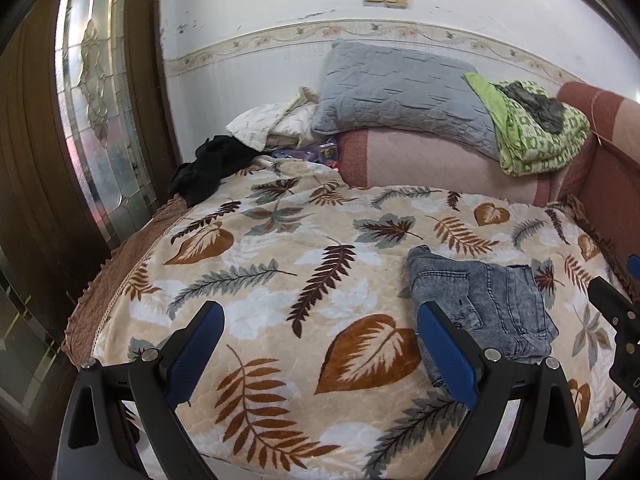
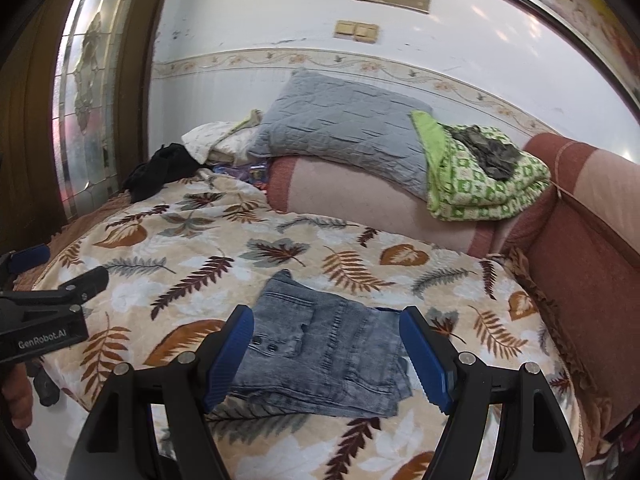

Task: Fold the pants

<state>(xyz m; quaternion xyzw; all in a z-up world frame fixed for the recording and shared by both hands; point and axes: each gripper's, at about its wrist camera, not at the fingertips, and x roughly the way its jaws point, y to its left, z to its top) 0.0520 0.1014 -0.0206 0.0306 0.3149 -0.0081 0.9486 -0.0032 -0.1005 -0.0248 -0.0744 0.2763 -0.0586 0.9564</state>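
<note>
Grey washed-denim pants lie folded into a compact stack on the leaf-print blanket; they also show in the left wrist view. My right gripper is open and empty, hovering just above the near edge of the pants, with a blue finger on each side. My left gripper is open and empty over bare blanket, left of the pants; its right finger overlaps their near-left corner in view. Each gripper shows at the edge of the other's view: the left gripper and the right gripper.
A grey quilted pillow and a folded green blanket sit on a pink bolster at the back wall. Black clothes lie at the back left. A wooden door stands left. A red padded rail runs along the right.
</note>
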